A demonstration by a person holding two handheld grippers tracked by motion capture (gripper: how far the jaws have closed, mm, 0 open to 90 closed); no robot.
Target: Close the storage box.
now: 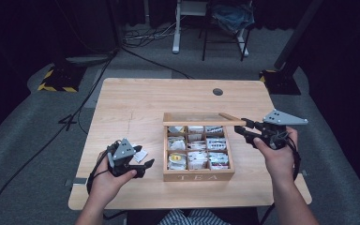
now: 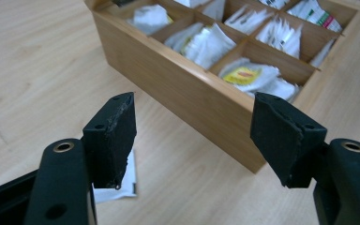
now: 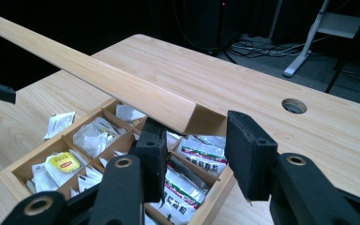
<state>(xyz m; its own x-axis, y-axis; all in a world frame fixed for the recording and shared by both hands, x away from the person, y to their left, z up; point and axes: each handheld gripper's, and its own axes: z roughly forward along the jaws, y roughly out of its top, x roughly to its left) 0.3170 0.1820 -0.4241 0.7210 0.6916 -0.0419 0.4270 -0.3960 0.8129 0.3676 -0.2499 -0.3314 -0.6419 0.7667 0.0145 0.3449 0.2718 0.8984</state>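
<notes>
A wooden tea box (image 1: 198, 176) marked TEA stands at the table's middle, its compartments packed with tea bags. Its lid (image 1: 201, 119) is raised over the back. My right gripper (image 1: 240, 125) is open at the lid's right end. In the right gripper view the lid (image 3: 98, 77) ends just past the left jaw of that gripper (image 3: 200, 154); I cannot tell whether they touch. My left gripper (image 1: 143, 164) hovers open left of the box, over a loose tea bag (image 1: 140, 155). In the left gripper view the bag (image 2: 122, 187) lies under this gripper's (image 2: 199, 140) left jaw, with the box (image 2: 206, 93) ahead.
A round cable hole (image 1: 217, 92) sits at the table's back right. The far half of the table is bare wood. Cables, stands and a chair are on the floor beyond the table.
</notes>
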